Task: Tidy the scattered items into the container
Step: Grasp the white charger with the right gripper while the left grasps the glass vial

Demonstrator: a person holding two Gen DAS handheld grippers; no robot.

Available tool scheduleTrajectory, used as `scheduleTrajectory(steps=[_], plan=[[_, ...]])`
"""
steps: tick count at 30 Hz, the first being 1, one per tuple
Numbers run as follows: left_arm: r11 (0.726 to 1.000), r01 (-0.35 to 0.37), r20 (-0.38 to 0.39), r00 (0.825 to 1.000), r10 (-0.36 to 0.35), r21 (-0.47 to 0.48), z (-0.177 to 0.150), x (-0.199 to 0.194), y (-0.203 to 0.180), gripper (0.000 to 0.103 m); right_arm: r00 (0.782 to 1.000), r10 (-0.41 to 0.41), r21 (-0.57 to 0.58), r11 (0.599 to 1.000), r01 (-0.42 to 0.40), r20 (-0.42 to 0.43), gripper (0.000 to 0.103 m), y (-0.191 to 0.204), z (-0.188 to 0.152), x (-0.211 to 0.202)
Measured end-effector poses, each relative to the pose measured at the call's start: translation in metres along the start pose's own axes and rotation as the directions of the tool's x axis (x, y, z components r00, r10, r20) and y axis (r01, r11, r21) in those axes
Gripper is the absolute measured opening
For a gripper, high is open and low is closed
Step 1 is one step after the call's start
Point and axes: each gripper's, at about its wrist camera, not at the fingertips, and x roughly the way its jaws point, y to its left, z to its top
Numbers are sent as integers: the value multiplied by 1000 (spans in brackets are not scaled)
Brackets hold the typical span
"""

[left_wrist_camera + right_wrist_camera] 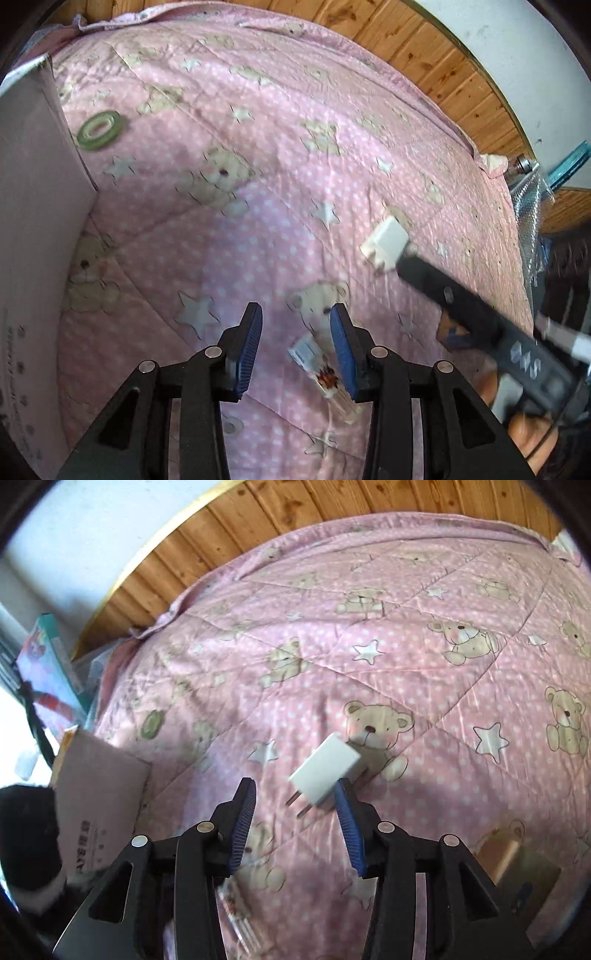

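The right claw is gaping wide, empty, its right finger touching the white plastic plug adapter; the left claw is hovering open, empty, over the pink bear-print quilt.

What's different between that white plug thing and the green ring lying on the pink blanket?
The white charger plug is a boxy block with two metal prongs; the green tape roll is a flat ring with a hole in the middle. The charger plug sits right at the right gripper, against its right fingertip, while the tape roll lies far from both grippers, beside the cardboard box. Both rest on the pink blanket, outside the box.
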Motion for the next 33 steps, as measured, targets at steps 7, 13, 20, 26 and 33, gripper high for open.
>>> scheduleTrajectory(steps=[7, 13, 20, 26, 33], plan=[[986, -99, 4, 995, 100, 132, -25, 16, -30, 37, 995, -45, -141, 990, 32, -93, 35, 5, 9, 25], [992, -98, 4, 995, 98, 81, -26, 2, -4, 34, 990, -114, -208, 974, 94, -83, 37, -5, -6, 4], [976, -140, 34, 990, 136, 169, -39, 11, -31, 34, 994, -70, -194, 980, 52, -86, 34, 3, -14, 10], [964, -7, -6, 1000, 9, 265, -47, -11, -14, 23, 989, -14, -225, 974, -19, -148, 34, 3, -74, -28], [981, -63, -14, 998, 67, 186, -66, -10, -15, 45, 997, -74, -256, 964, 65, -26, 35, 9, -107, -35]])
